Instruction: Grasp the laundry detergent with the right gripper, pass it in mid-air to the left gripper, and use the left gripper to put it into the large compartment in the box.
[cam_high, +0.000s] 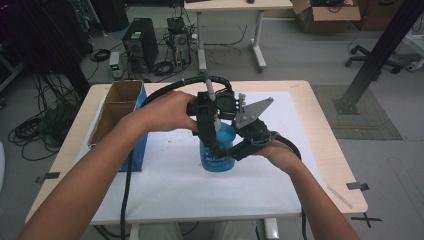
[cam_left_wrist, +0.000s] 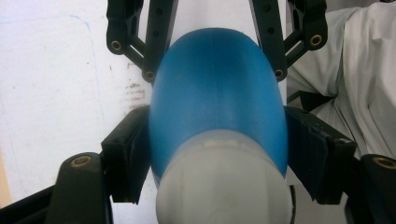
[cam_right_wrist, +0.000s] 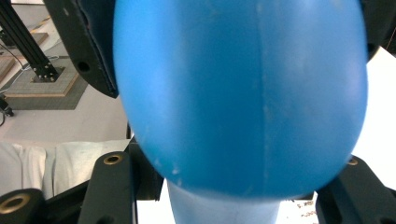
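Blue plastic is what both claws are dealing with: a bottle (cam_high: 218, 150) standing upright near the middle of the white sheet (cam_high: 170, 185) on the table (cam_high: 325, 150), to the right of an open cardboard box (cam_high: 117, 107).

In the high view the right claw (cam_high: 235, 145) comes in from the right and low, and its own view shows the blue body bulging between its black jaws, so it is pinching the bottle's body.

The left claw (cam_high: 212, 137) reaches down over the top. In the left gripper view its pads (cam_left_wrist: 128, 154) sit against both flanks of the blue shoulder just above the pale cap (cam_left_wrist: 224, 186), so I read it as clamped there rather than spread.

Risks, as I judge them:
- The shoulder is rounded and smooth, so the left pads could slide off it toward the cap if squeezed harder.
- Two grips pulling in different directions could tip or twist the bottle, and a thin wall may dent.
- If the cap is loose, squeezing the body could push liquid out onto the sheet.
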